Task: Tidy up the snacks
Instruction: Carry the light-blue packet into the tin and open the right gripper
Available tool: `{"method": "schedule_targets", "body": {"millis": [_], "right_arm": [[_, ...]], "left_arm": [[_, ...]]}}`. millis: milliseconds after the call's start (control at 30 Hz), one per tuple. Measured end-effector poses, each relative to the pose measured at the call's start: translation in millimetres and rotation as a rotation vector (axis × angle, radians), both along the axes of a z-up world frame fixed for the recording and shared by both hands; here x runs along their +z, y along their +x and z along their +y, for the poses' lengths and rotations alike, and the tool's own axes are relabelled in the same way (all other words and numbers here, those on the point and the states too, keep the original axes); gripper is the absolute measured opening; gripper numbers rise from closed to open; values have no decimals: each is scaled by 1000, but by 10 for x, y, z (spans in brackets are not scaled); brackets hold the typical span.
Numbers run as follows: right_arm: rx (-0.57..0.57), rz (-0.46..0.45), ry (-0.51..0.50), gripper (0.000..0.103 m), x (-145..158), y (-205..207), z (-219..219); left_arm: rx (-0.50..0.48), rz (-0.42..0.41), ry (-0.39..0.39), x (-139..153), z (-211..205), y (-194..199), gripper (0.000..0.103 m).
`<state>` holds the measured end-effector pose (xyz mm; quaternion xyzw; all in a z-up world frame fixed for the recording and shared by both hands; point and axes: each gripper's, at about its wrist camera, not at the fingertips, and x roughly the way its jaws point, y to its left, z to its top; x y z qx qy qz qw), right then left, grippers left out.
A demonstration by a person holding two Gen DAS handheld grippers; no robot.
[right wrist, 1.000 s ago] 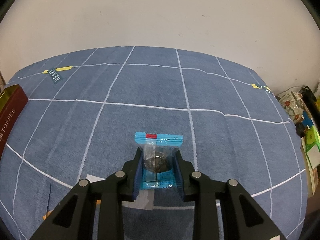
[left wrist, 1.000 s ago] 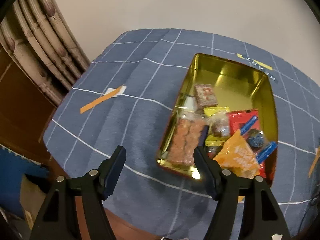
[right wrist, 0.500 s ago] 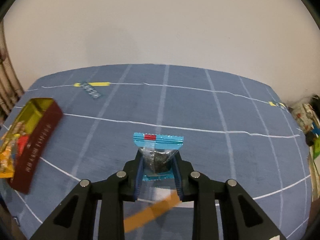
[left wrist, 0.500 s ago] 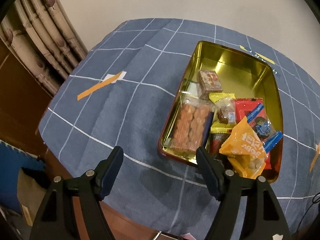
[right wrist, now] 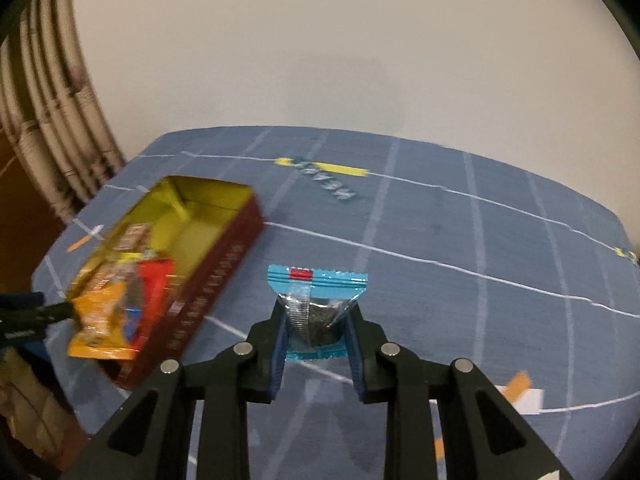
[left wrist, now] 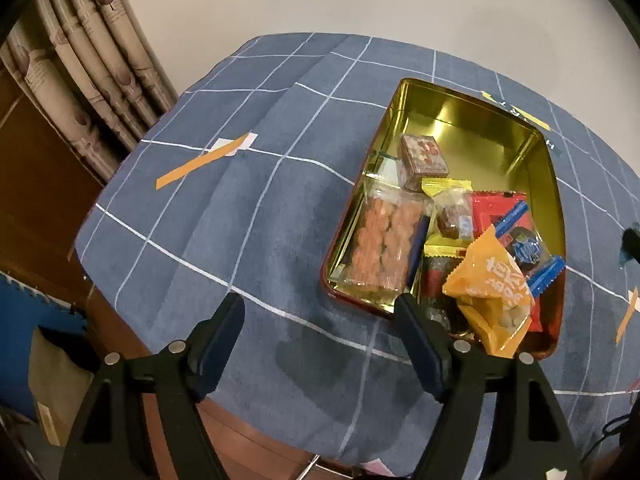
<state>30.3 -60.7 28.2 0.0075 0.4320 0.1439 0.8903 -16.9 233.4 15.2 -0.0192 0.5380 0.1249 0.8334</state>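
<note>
Foil crinkles easily, so the small blue-edged clear snack packet (right wrist: 317, 312) with a dark filling looks light, soft and slippery. The right gripper (right wrist: 316, 344) pinches it shut across its lower half, its top seal standing free above the blue checked tablecloth (right wrist: 460, 240); holding the body rather than the seal seems soundest. To the left lies the rectangular gold-lined red tin (left wrist: 472, 136), its near end crowded with wrappers, its far end bare. The left gripper (left wrist: 320, 340) has just been opening, nothing between its fingers, near the tin's near left corner.
</note>
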Motion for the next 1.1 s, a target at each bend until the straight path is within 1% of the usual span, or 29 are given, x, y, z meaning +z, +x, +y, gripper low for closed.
{"method": "schedule_targets", "body": {"millis": [167, 300, 400, 467, 533, 667, 867, 900, 933, 967, 1033, 1100], "right_arm": [[104, 24, 63, 26, 41, 27, 482], [168, 47, 63, 26, 23, 62, 831], [199, 50, 38, 26, 10, 78, 1055], [208, 62, 40, 26, -13, 105, 1134], [212, 68, 21, 26, -43, 140, 1205], [210, 73, -12, 28, -80, 151, 1267], [206, 66, -24, 29, -77, 152, 1325], [206, 67, -32, 31, -80, 149, 1337], [205, 66, -38, 35, -79, 144, 1347], [207, 66, -41, 44, -79, 144, 1355], [205, 65, -52, 55, -81, 128, 1366], [206, 59, -54, 56, -75, 104, 1365]], "left_arm": [[1, -12, -16, 23, 9, -42, 74], [1, -20, -17, 37, 13, -52, 74], [0, -27, -23, 47, 17, -55, 74], [-4, -29, -22, 51, 12, -58, 74], [-3, -30, -19, 53, 13, -56, 74], [-1, -28, -23, 50, 9, -54, 74], [-8, -24, -22, 48, -14, -51, 74], [-8, -24, -23, 48, -13, -49, 74], [-8, -25, -23, 51, -15, -48, 74], [-7, -25, -22, 49, -11, -49, 74], [-6, -26, -22, 49, -12, -49, 74], [-6, -25, -22, 49, -13, -46, 74]]}}
